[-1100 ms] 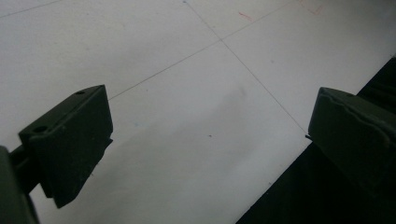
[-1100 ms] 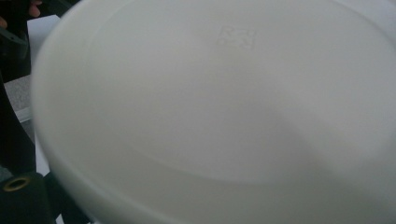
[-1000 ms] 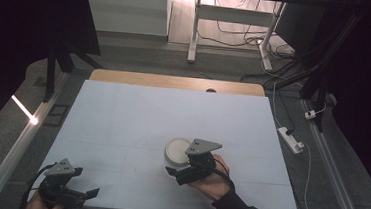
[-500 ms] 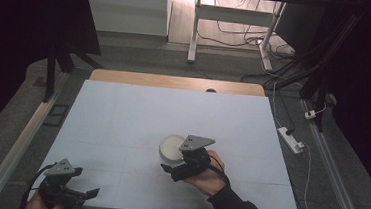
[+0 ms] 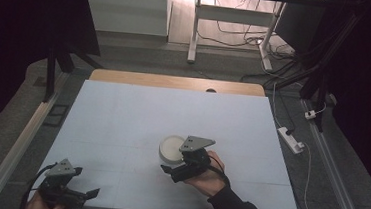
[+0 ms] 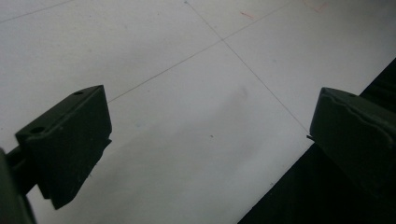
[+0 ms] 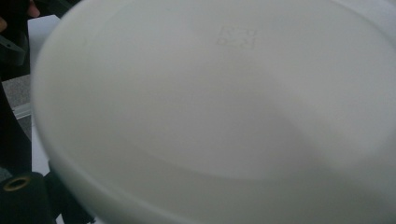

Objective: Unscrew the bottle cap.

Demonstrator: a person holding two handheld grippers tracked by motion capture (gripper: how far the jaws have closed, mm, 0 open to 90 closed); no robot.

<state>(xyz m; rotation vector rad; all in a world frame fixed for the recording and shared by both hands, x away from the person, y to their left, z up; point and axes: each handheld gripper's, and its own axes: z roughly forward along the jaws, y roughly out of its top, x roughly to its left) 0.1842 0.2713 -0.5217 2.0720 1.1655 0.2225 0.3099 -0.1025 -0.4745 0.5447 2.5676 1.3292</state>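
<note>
A white round bowl (image 5: 171,147) rests near the middle of the white table top (image 5: 173,108), a little toward the front. My right gripper (image 5: 171,165) is shut on the bowl's near rim, with a hand (image 5: 207,179) behind it. The right gripper view looks into the pale bowl (image 7: 219,107) from very close, with one black jaw at the lower left. My left gripper (image 5: 87,193) sits at the table's front left corner. Its fingers (image 6: 70,140) stand wide open over bare table (image 6: 187,84), nothing between them.
A wooden strip (image 5: 175,82) runs along the table's far edge. A white power strip (image 5: 291,139) lies on the floor to the right. A white desk frame (image 5: 194,30) and cables stand beyond the table. The black front edge (image 6: 299,200) lies right under the left gripper.
The right gripper and the bowl have shifted slightly left and away together. The left gripper has stayed in place.
</note>
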